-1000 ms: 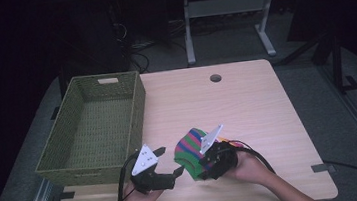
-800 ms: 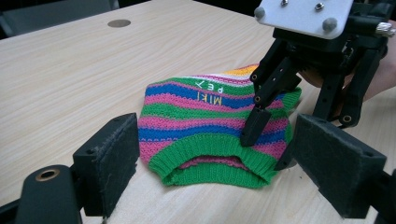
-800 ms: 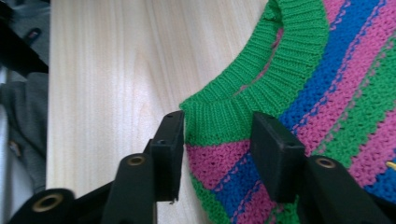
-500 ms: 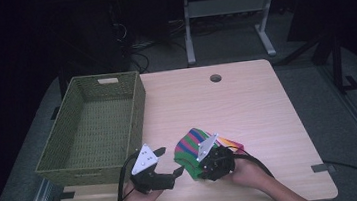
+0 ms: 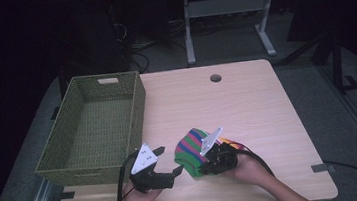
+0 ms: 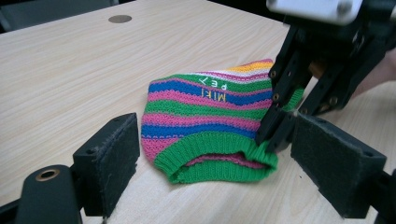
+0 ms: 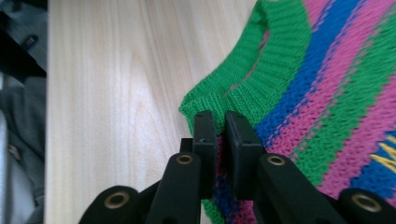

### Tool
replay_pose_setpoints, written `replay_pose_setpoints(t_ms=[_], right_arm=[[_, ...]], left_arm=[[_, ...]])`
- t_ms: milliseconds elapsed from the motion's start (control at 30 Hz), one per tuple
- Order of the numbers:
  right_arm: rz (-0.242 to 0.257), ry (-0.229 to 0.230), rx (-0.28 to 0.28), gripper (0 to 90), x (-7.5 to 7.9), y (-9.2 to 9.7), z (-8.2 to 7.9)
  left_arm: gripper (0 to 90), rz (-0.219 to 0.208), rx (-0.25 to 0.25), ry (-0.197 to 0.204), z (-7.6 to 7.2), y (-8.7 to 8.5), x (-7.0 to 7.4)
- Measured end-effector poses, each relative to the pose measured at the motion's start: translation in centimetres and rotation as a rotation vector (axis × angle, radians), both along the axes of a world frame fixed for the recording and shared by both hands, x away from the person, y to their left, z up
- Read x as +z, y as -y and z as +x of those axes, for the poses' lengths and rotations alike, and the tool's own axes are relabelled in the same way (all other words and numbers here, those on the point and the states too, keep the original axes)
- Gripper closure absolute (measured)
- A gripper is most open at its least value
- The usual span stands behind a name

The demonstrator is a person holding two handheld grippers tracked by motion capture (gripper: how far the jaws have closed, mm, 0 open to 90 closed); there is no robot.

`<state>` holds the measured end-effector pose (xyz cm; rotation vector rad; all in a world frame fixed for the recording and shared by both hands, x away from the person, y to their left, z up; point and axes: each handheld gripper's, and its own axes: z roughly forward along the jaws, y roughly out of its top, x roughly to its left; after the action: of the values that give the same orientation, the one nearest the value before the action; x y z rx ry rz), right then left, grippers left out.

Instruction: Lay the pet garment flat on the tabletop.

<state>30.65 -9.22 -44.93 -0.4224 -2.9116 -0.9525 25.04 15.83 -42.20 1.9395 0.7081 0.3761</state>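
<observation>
A knit sock (image 5: 190,147) striped green, pink and blue lies near the table's front edge, with its green cuff (image 6: 219,161) facing my left gripper. My right gripper (image 5: 201,170) reaches in from the right. Its jaws have just been closing and now pinch the cuff's edge (image 7: 212,100) between their pads (image 7: 204,133). In the left gripper view the right gripper (image 6: 275,135) grips the cuff's right corner. My left gripper (image 5: 168,160) stands open just left of the sock, with its pads (image 6: 114,156) apart on either side of the cuff and not touching it.
A woven green basket (image 5: 80,167) with nothing visible in it stands at the table's left side, close behind my left gripper. The wooden table (image 5: 247,108) has a round cable hole (image 5: 215,78) at the back. Desk legs and cables lie on the dark floor beyond.
The right gripper's grey top plate has shifted slightly over the sock. The left gripper, the sock and the basket stand as before.
</observation>
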Motion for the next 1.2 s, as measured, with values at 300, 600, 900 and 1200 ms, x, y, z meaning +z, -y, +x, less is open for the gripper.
replay_pose_setpoints(t_ms=[300, 600, 900, 1200], right_arm=[[0.108, -0.006, -0.043, 83.7, 2.9, 2.1, 0.8], [0.161, 0.001, -0.081, 83.8, 5.0, 4.0, 1.4], [0.210, 0.019, -0.107, 83.8, 7.0, 5.0, 2.1], [0.229, 0.033, -0.117, 83.8, 8.1, 5.6, 2.4]], left_arm=[[15.1, -0.005, -0.005, -0.007, 0.4, 0.5, -0.1], [15.1, -0.023, -0.047, 0.007, 0.4, 1.1, 0.2], [15.1, -0.020, -0.063, 0.023, 1.0, 1.6, 0.6], [15.6, -0.006, -0.072, 0.027, 1.3, 2.1, 0.4]])
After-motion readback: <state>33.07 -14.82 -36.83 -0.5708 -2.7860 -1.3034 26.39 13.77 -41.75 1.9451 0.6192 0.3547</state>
